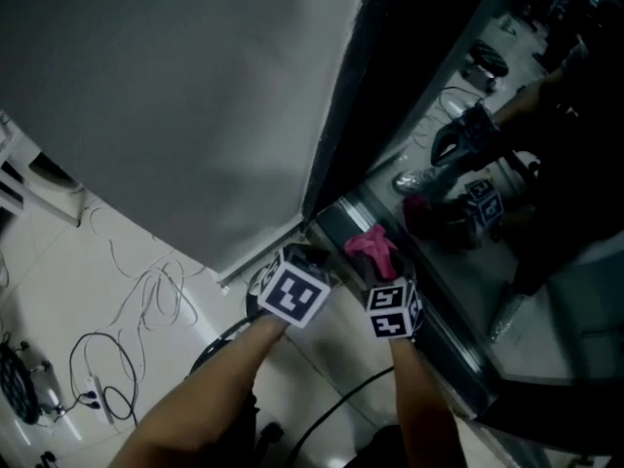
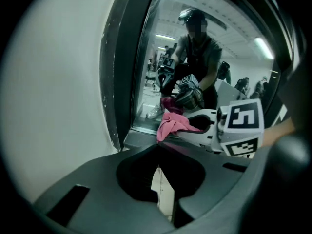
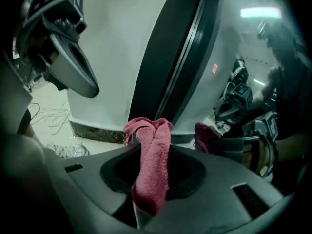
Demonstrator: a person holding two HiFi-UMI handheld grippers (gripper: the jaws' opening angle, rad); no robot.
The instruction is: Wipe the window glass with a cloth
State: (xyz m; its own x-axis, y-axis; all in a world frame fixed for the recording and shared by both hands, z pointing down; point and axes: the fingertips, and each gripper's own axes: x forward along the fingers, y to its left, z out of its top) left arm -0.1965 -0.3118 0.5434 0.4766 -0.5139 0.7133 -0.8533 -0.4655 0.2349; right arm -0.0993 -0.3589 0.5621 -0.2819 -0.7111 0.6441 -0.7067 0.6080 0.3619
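Note:
A pink cloth [image 1: 369, 245] is pinched in my right gripper [image 1: 380, 266] just above the window's metal sill [image 1: 439, 325], close to the glass [image 1: 546, 291]. In the right gripper view the cloth [image 3: 151, 165] runs up between the shut jaws of that gripper [image 3: 148, 152] and bunches above the tips. My left gripper [image 1: 307, 256] sits beside it to the left, by the dark window frame [image 1: 346, 96]. Its jaws [image 2: 158, 169] are together with nothing between them. From the left gripper view I see the cloth [image 2: 170, 123] and the right gripper [image 2: 204, 130] at the sill.
The glass [image 2: 195, 57] mirrors a person, both grippers and the cloth. A grey wall panel [image 1: 175, 96] stands left of the frame. Loose cables [image 1: 127, 310] lie on the white floor at the lower left.

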